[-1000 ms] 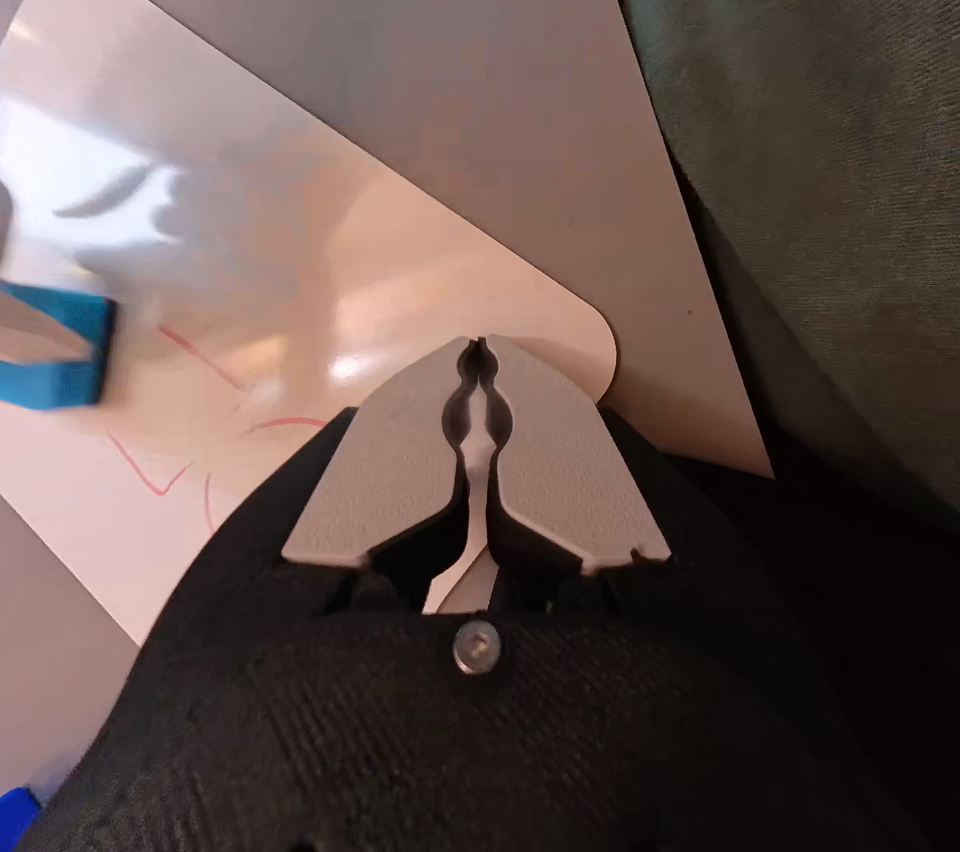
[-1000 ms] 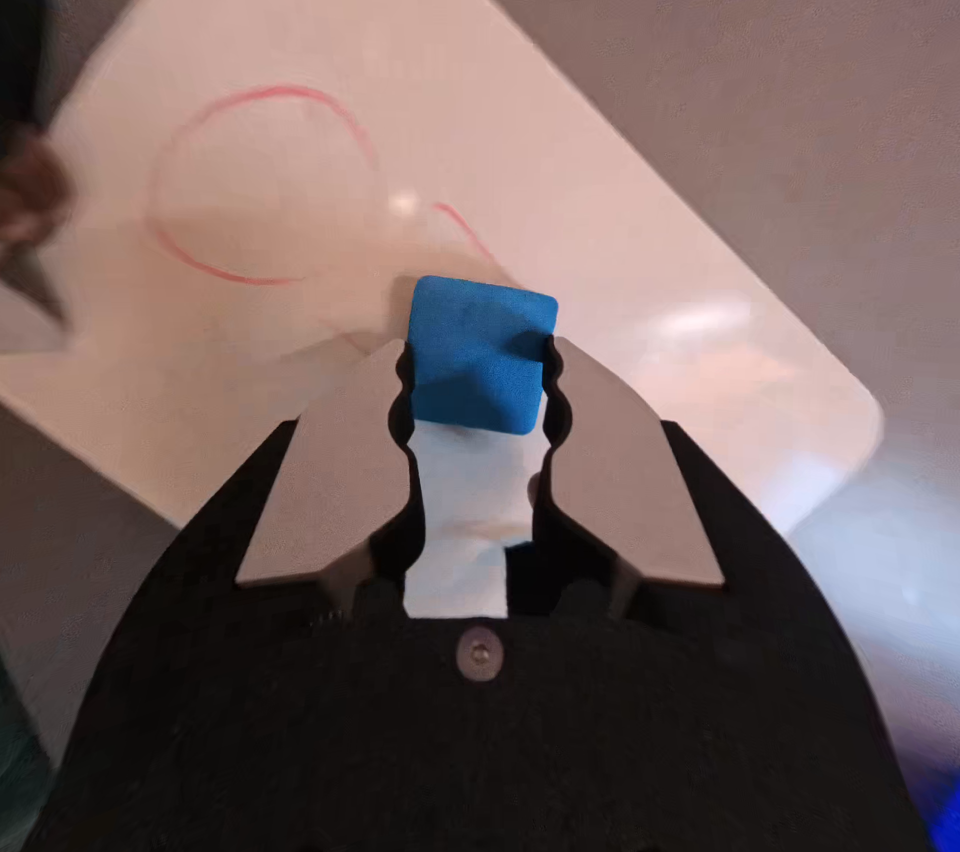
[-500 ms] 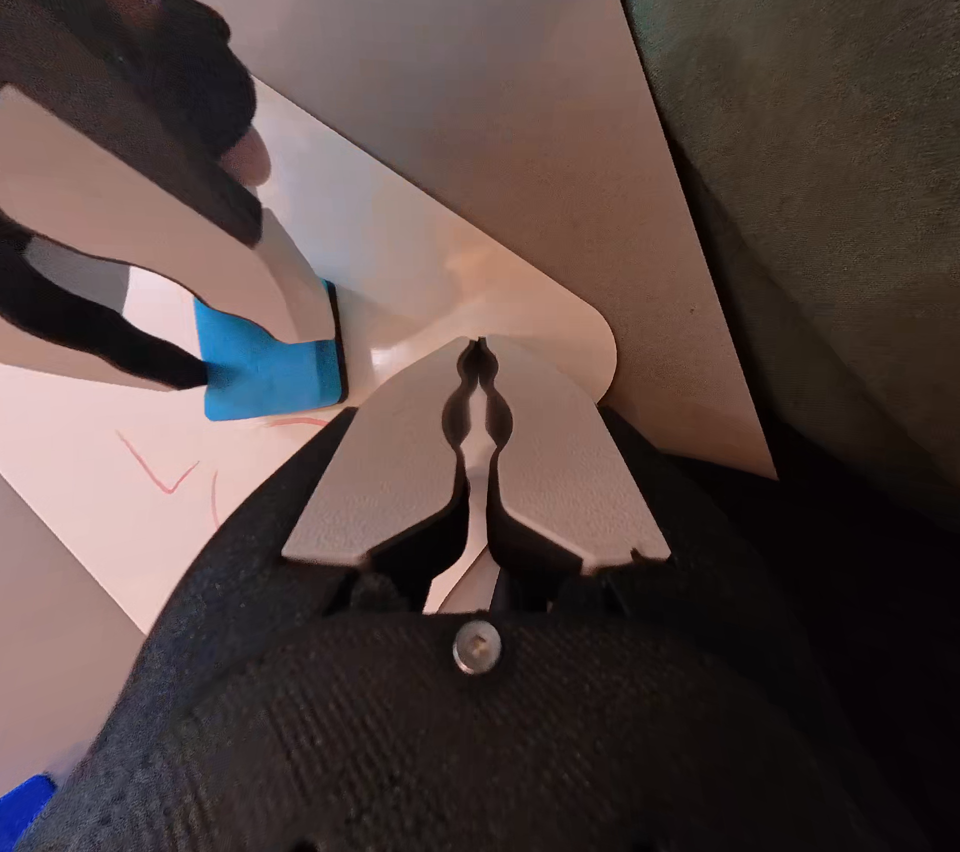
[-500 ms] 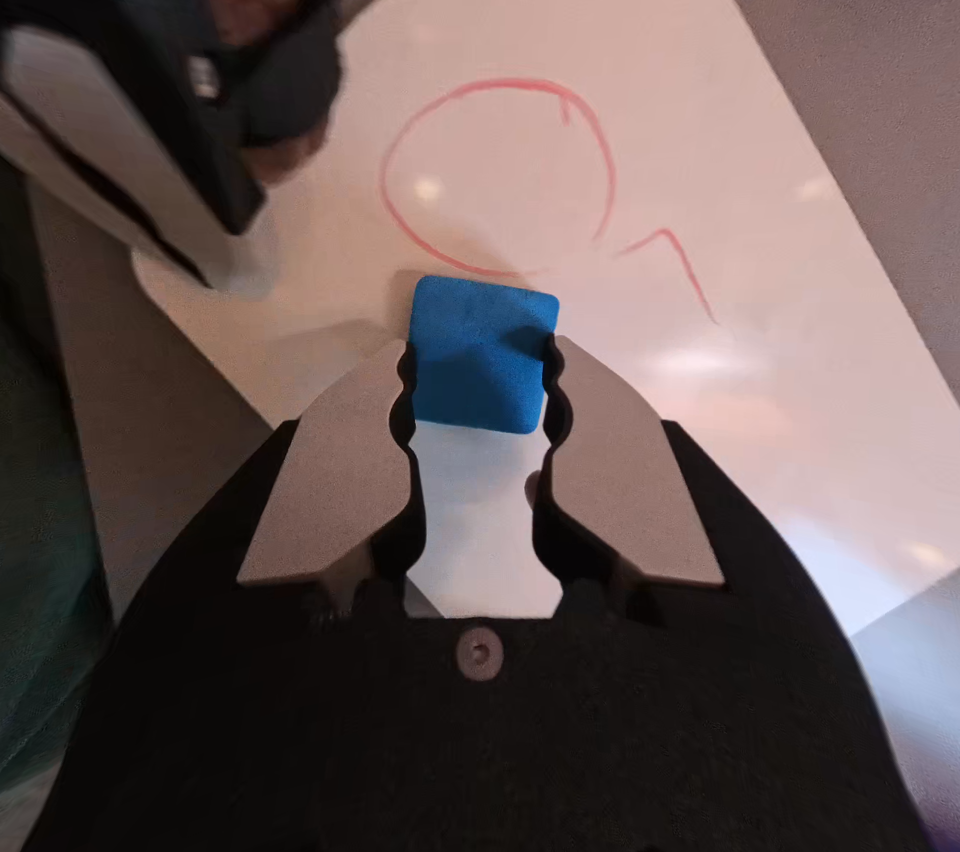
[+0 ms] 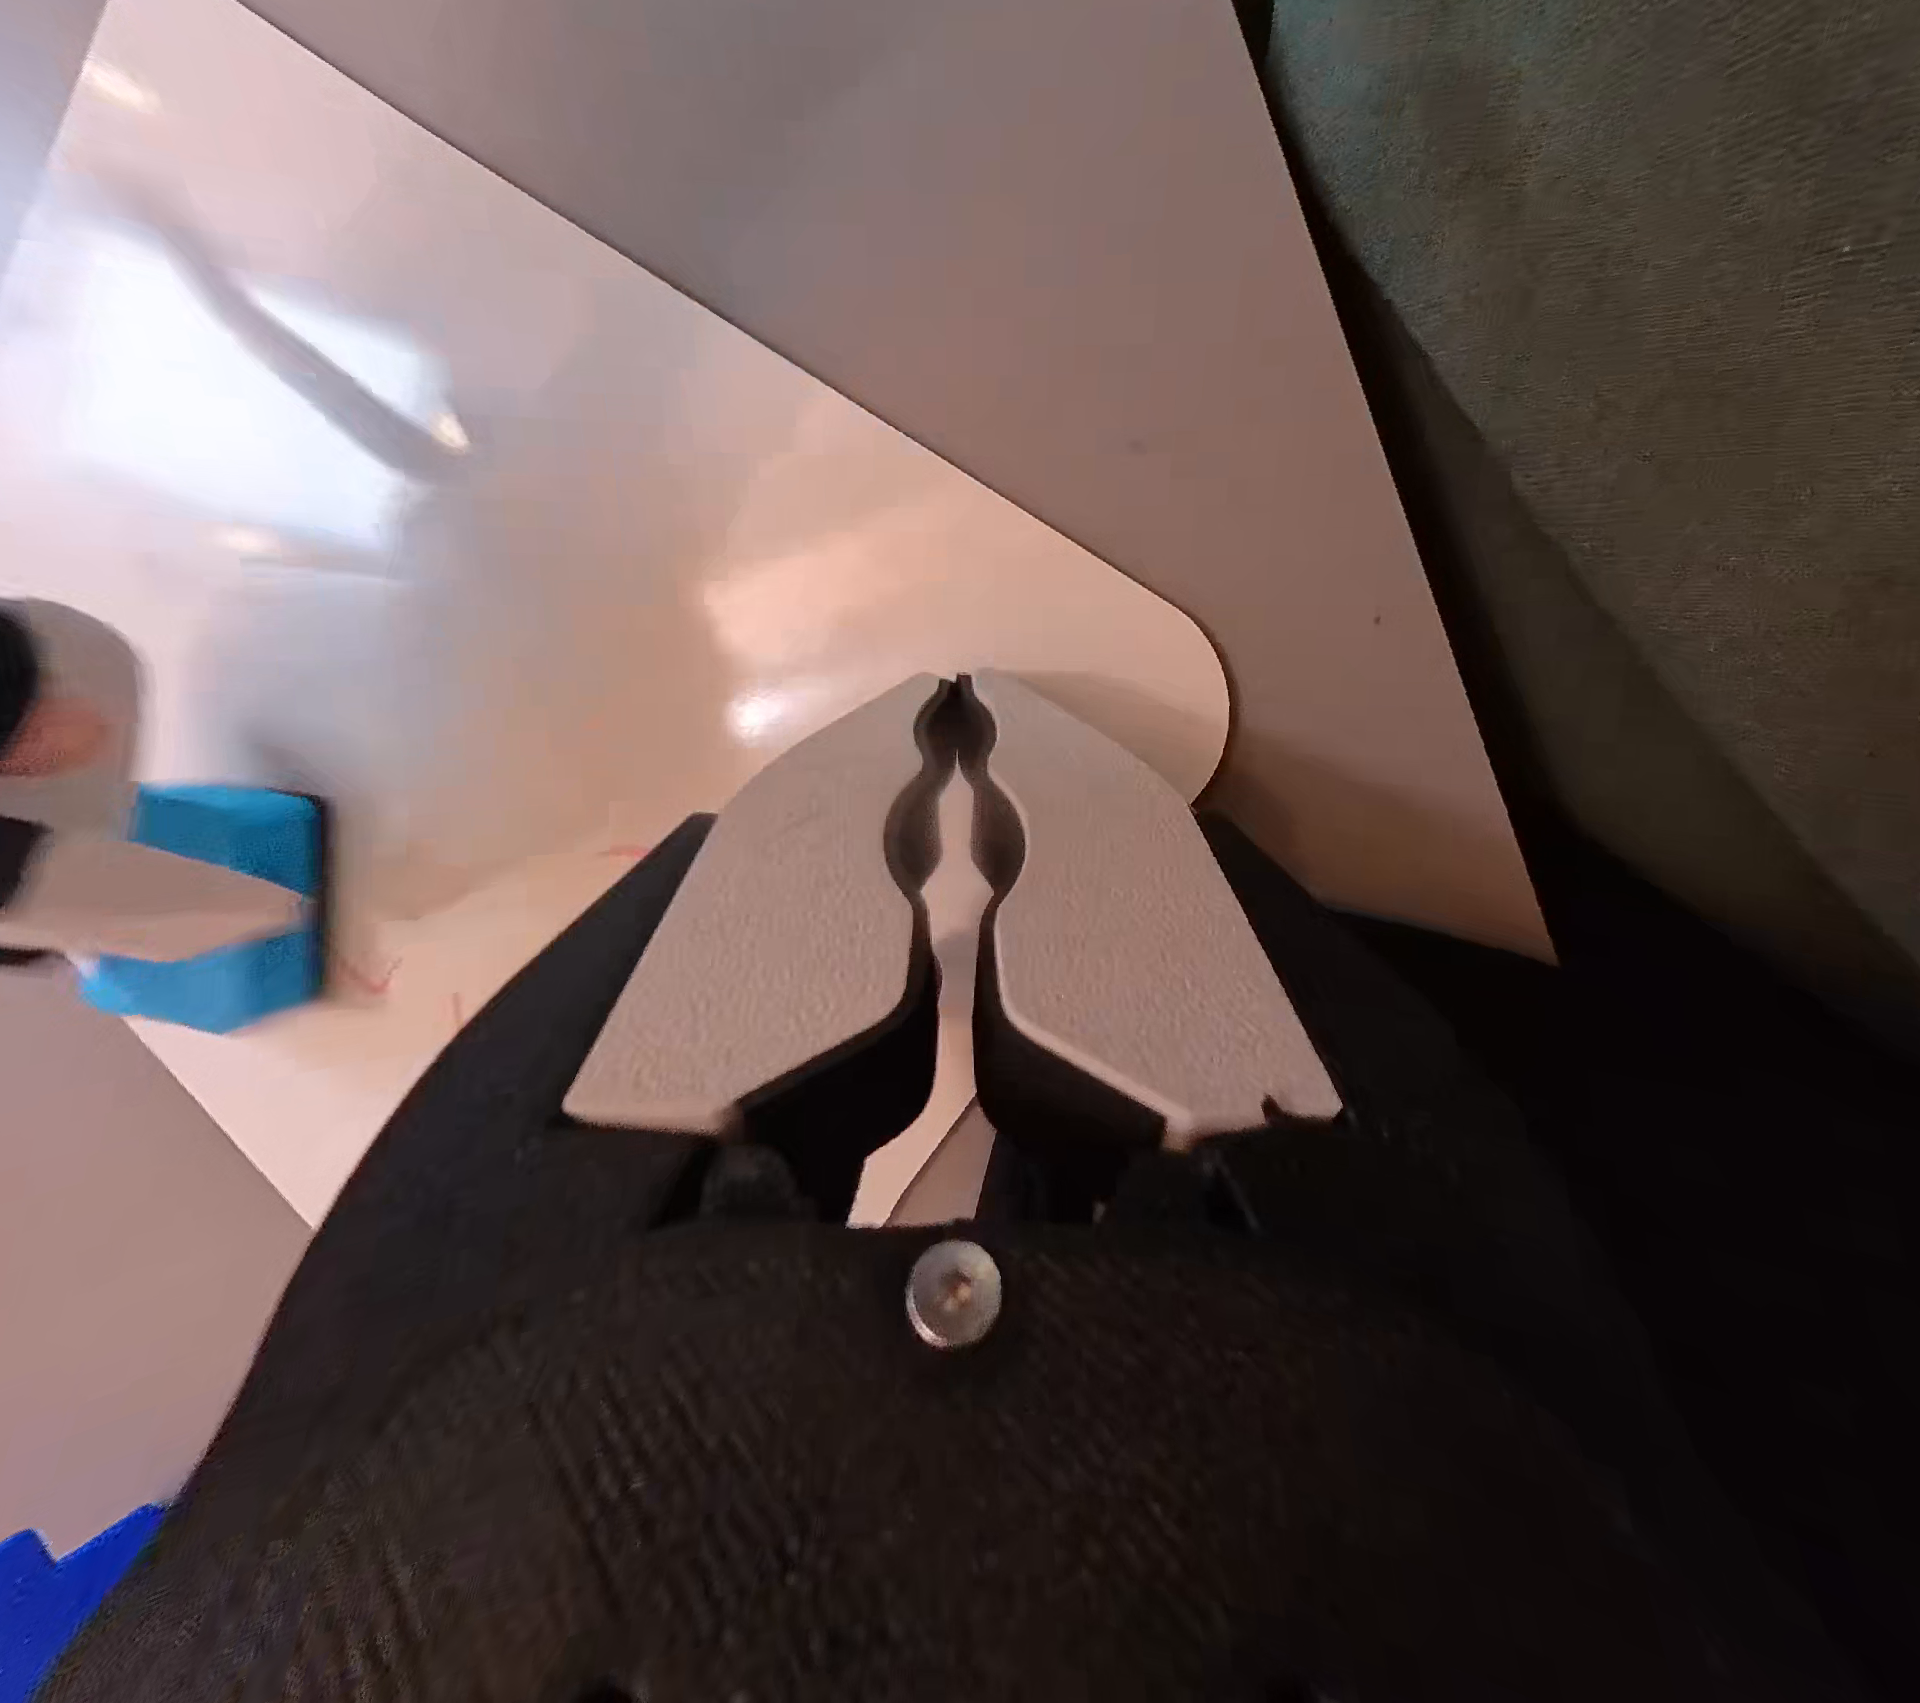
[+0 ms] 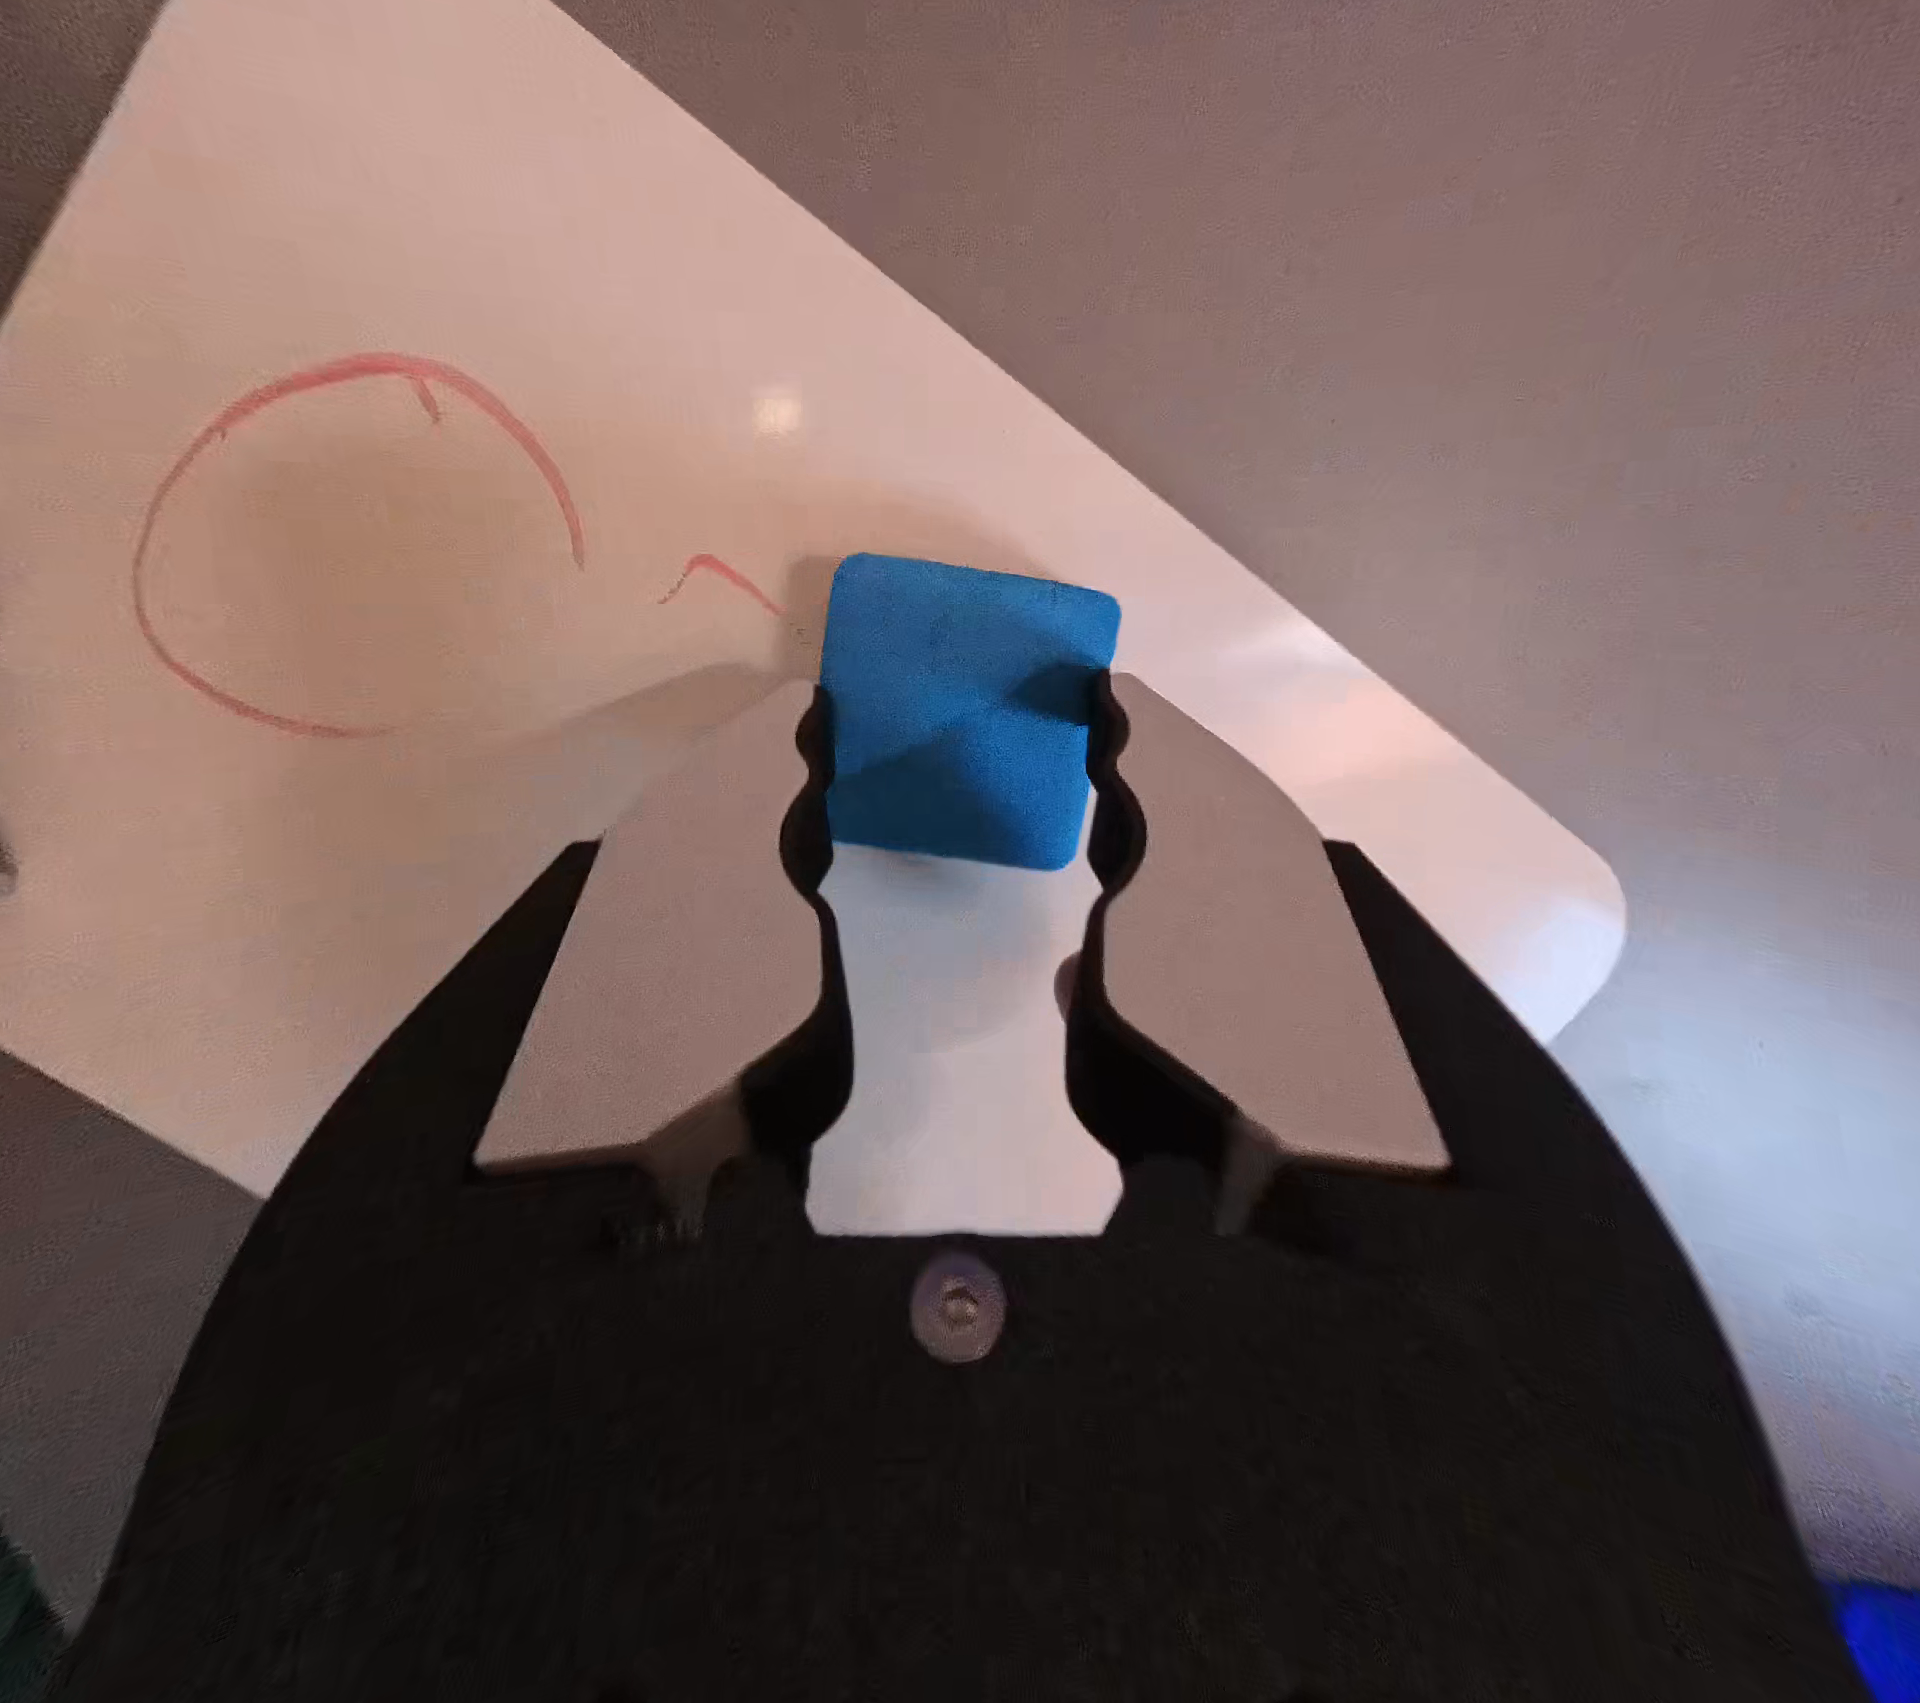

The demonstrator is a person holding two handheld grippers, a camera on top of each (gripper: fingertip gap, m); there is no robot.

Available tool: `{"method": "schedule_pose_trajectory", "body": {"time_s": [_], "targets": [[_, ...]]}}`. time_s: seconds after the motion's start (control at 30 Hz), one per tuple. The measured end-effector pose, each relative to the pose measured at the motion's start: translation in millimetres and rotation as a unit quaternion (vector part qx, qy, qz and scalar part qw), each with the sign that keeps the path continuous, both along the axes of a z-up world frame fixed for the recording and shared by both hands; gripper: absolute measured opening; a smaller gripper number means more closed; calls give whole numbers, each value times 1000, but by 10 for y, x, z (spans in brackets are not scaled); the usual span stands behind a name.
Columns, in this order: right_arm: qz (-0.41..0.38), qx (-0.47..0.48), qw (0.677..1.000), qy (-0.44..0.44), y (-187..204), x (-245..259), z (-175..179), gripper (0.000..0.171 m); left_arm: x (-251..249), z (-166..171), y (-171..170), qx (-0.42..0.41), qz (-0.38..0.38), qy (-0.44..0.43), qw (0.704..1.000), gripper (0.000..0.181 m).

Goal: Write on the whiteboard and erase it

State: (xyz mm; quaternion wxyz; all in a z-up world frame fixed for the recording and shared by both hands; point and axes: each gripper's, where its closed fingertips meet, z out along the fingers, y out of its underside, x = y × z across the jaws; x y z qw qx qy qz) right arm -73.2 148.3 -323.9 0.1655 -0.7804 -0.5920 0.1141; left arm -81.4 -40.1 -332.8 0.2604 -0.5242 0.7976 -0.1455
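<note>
The whiteboard [image 5: 623, 531] lies flat on a grey table. In the right wrist view the whiteboard [image 6: 436, 219] bears a red circle [image 6: 343, 541] and a short red stroke [image 6: 717, 573]. My right gripper [image 6: 958, 692] is shut on a blue eraser [image 6: 966, 708], which sits on the board just right of the stroke. In the left wrist view the eraser [image 5: 229, 905] is blurred at the left, with faint red traces beside it. My left gripper [image 5: 956, 687] is shut and empty, its tips over the board's near right corner.
The grey table [image 5: 831, 147] runs around the board, and its edge is on the right. Dark green cloth [image 5: 1610, 303] lies beyond that edge. A blue object [image 5: 62, 1580] shows at the bottom left, and a blue object also shows in the right wrist view [image 6: 1881, 1632].
My right gripper has swept the eraser toward my left gripper and back to the left. The red strokes near my left gripper are mostly wiped and the stroke beside the circle is shorter. My left gripper has stayed put.
</note>
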Motion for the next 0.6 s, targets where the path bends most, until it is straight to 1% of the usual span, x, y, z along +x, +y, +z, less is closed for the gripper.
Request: {"method": "schedule_pose_trajectory", "body": {"time_s": [0.03, 0.1, 0.13, 0.17, 0.2, 0.23, 0.27, 0.3, 0.33, 0.4, 0.43, 0.47, 0.5, 0.57, 0.6], "targets": [[46, 8, 999, 3, -223, -141, -1, 48, 0, 0, -1, -2, 0, -1, 1000, 1], [159, -5, 987, 11, -949, -454, 1, 48, 0, 0, -10, -5, -4, -1, 1000, 1], [194, -2, 981, 9, -1134, -499, 1, 48, -1, -1, -13, -3, -4, 0, 1000, 1], [188, -8, 982, 14, -1088, -476, 1, 48, -2, 0, -19, 0, -5, 0, 1000, 1], [138, -15, 990, 19, -810, -395, 2, 48, -4, 0, -23, 2, -6, 0, 1000, 1], [75, 3, 997, 11, -375, -248, 0, 48, -4, 0, -23, 3, -5, 0, 1000, 1], [24, 7, 1000, 7, -42, -109, -1, 48, -4, 0, -22, 4, -5, 1, 1000, 1], [9, 2, 1000, 7, 43, -75, -1, 48, -4, -1, -21, 4, -5, 0, 1000, 1], [47, 12, 999, 1, -121, -145, -2, 48, -3, -1, -20, 1, -6, -1, 1000, 1], [166, -9, 986, 9, -899, -394, -1, 48, -4, -1, -18, -2, -6, -2, 1000, 1], [215, -3, 977, 5, -1185, -433, -2, 48, -7, -1, -16, 0, -7, -1, 1000, 1], [231, 2, 973, 2, -1272, -413, -2, 48, -10, -1, -15, 5, -8, 0, 1000, 1], [208, -10, 978, 6, -1166, -359, -2, 48, -12, -1, -13, 10, -8, 1, 1000, 1], [114, 8, 993, 5, -561, -175, -2, 48, -14, -1, -10, 19, -7, 3, 1000, 1], [88, 5, 996, 15, -427, -140, -3, 48, -15, -1, -10, 22, -7, 3, 1000, 1]]}}
